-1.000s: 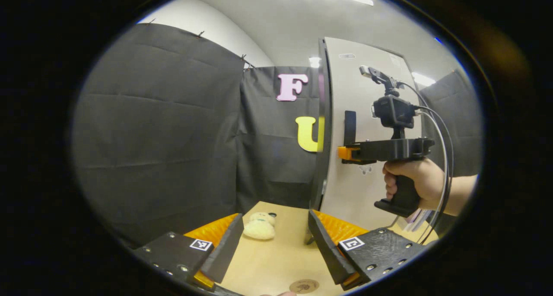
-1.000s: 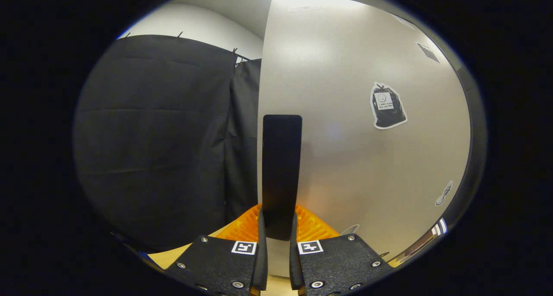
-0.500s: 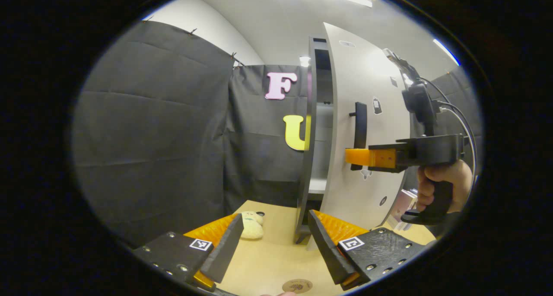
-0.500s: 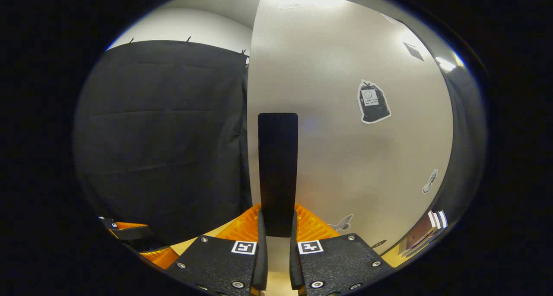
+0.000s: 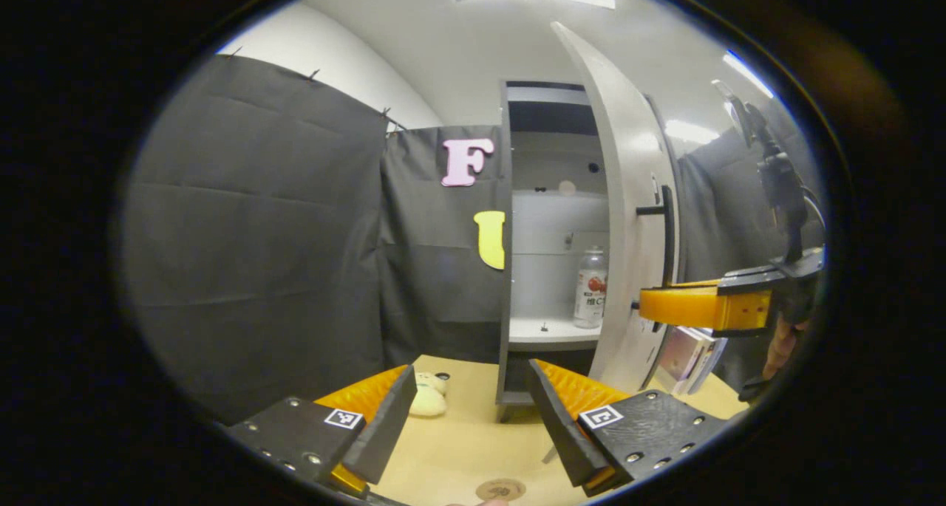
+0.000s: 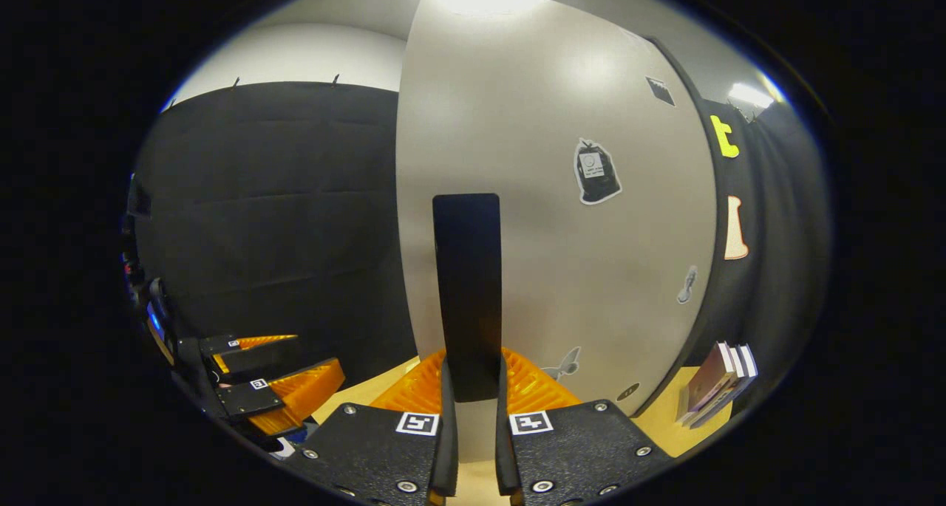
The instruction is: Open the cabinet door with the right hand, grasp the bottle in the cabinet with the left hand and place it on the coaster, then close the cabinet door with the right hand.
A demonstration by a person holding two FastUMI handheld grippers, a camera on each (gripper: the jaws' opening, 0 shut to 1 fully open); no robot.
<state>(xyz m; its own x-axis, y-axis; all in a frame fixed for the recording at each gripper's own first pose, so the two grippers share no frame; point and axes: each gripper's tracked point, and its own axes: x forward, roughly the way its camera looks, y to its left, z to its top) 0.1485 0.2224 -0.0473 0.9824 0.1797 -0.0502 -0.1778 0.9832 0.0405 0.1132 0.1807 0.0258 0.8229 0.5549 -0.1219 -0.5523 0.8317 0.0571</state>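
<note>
Right gripper: jaws clenched on the door handle, a dark vertical bar whose lower end sits between the 2 fingers. Cabinet door stands swung wide, cabinet interior exposed.

Bottle: upright on the cabinet's lower shelf, at the shelf's right end next to the door, long axis vertical, cap up. It lies well beyond and above the left gripper, slightly right of the gap between the jaws.

Left gripper: jaws released, spread wide, holding nothing, low over the worktop. Coaster lies flat at the worktop's near edge, between the jaws. A plush toy lies farther back, near the cabinet's foot.
</note>
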